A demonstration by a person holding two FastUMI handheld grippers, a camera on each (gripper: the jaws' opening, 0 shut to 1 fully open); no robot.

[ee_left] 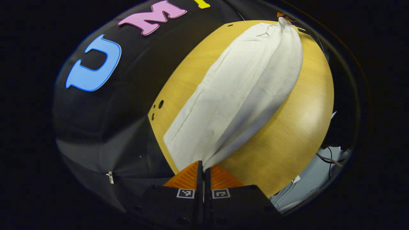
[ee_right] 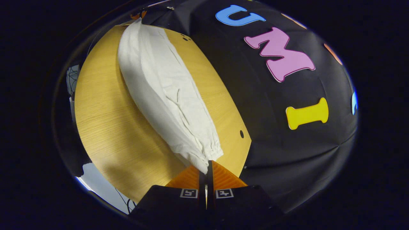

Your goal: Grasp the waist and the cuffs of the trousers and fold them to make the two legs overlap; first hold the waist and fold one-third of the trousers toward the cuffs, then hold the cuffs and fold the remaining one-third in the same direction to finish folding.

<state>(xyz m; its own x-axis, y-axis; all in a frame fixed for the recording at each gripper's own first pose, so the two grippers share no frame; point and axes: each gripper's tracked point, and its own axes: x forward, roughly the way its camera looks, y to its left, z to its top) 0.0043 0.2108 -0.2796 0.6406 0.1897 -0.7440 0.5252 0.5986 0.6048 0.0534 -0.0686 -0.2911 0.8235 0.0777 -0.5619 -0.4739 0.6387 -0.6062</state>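
Clearly, one pair of pale off-white woven-cotton trousers (ee_left: 236, 92) lies stretched lengthwise across the light wooden tabletop (ee_left: 297, 127), its cloth matte and finely wrinkled, hanging a little slack between two held ends. In the left gripper view the left gripper (ee_left: 203, 171) has its jaws closed almost together on a gathered edge of the fabric at the near, wider end, where a flat seam runs along the side; from there the garment rises in a soft ridge and narrows toward the far end, where a small part of the other gripper (ee_left: 282, 15) shows at its tip. In the right gripper view the right gripper (ee_right: 206, 172) likewise has its jaws pressed together, pinching the bunched, elasticated cuff end (ee_right: 204, 156), whose gathers pucker into short creases. The two legs appear to lie one on the other, forming a single long, rounded strip; whether they match exactly I cannot tell. The tabletop has a smooth straight-grained veneer and a curved-looking edge, with three small dark round holes (ee_left: 160, 104) near one corner in the left gripper view. Beyond the table edge, thin dark cables (ee_left: 329, 158) lie on a pale grey floor.
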